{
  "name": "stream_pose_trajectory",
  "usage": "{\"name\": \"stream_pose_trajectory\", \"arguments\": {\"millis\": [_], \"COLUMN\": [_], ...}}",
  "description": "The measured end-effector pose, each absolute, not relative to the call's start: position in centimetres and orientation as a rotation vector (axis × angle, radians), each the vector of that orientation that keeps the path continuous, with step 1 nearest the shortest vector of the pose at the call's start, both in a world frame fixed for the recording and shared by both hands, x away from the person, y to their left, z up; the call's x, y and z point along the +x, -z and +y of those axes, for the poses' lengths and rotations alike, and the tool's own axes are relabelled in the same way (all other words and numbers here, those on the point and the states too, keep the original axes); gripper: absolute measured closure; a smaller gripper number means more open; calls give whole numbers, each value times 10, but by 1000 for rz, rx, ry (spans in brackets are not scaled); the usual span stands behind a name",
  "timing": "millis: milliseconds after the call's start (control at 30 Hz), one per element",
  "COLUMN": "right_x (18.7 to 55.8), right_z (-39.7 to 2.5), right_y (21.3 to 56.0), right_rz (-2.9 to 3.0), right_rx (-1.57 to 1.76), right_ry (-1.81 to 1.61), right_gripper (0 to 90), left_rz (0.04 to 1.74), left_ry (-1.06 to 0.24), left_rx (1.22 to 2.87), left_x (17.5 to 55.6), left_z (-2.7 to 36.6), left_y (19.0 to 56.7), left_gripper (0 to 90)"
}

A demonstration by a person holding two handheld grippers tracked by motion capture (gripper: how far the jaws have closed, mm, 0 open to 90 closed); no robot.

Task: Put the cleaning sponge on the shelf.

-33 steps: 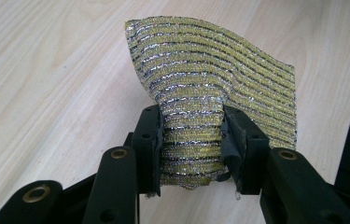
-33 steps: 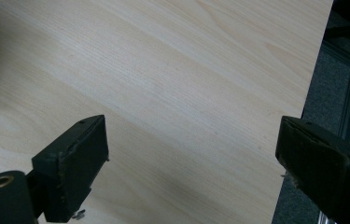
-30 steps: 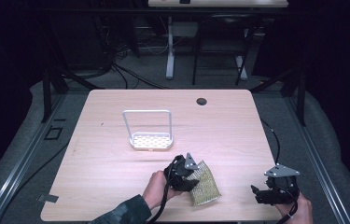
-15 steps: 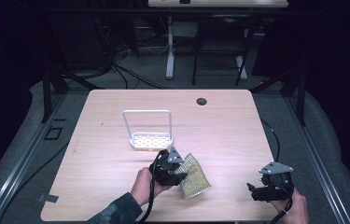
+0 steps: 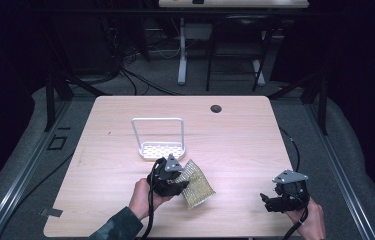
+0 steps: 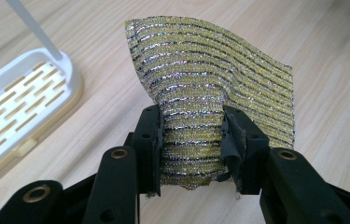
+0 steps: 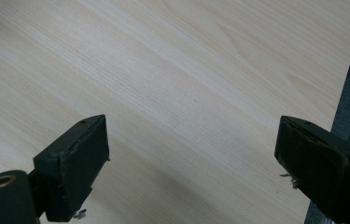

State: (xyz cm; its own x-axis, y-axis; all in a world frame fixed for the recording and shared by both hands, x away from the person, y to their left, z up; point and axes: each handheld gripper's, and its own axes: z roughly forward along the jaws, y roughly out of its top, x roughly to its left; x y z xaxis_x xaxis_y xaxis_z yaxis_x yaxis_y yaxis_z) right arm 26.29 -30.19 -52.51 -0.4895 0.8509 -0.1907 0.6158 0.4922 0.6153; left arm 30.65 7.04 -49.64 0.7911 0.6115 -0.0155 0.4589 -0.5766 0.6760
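At the near edge of the table (image 5: 235,130), the person's right hand (image 5: 309,220) grips the right gripper (image 7: 191,163) low over the front right corner, its grey three-cornered plate on top and its cable trailing back toward the wrist. In the right gripper view its jaws stand wide apart, their black pads rough and a little frayed at the edges, with bare pale woodgrain between them.

To the left, a dark-sleeved forearm comes up from the bottom edge and the left hand (image 5: 142,196) wraps the left gripper (image 6: 191,144), which points toward the right side of the table in the high view. Its jaws are pressed onto a scouring cloth (image 6: 210,84), pinching the near end of it into a bunched strip. The cloth is a thin, woven sheet of glittering gold and silver threads set in fine ribbed rows. Beyond the pinch it fans out wide and curls, its far edge lifted. In the high view it sits just right of the gripper, near the front middle of the table; whether its lower edge touches the wood I cannot tell.

Just beyond the left gripper stands a small drying rack (image 5: 158,137): a flat white plastic tray with slotted holes over a cream base, and a thin white frame rising square above it.

Farther back, a dark round hole (image 5: 216,108) sits in the tabletop near the far edge.
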Motion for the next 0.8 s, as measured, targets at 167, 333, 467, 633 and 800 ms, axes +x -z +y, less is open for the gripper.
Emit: {"name": "stream_pose_trajectory", "arguments": {"millis": [167, 333, 467, 633, 800], "right_x": [268, 271, 275, 278, 281], "right_z": [-297, -295, -292, -290, -286], "right_y": [526, 526, 527, 527, 528], "right_rz": [2281, 2290, 2300, 2309, 2322], "right_rx": [1195, 1189, 1174, 1165, 1156], "right_ry": [-663, -665, -664, -663, -666], "right_gripper": [89, 89, 89, 89, 89], "left_rz": [817, 847, 880, 919, 964], "left_ry": [-297, -311, -325, -353, -380], "left_rx": [2279, 2273, 2266, 2238, 2224], "left_x": [308, 309, 313, 316, 322], "left_z": [80, 87, 96, 107, 119], "left_y": [496, 497, 498, 498, 501], "left_gripper": [611, 611, 610, 610, 610]}}
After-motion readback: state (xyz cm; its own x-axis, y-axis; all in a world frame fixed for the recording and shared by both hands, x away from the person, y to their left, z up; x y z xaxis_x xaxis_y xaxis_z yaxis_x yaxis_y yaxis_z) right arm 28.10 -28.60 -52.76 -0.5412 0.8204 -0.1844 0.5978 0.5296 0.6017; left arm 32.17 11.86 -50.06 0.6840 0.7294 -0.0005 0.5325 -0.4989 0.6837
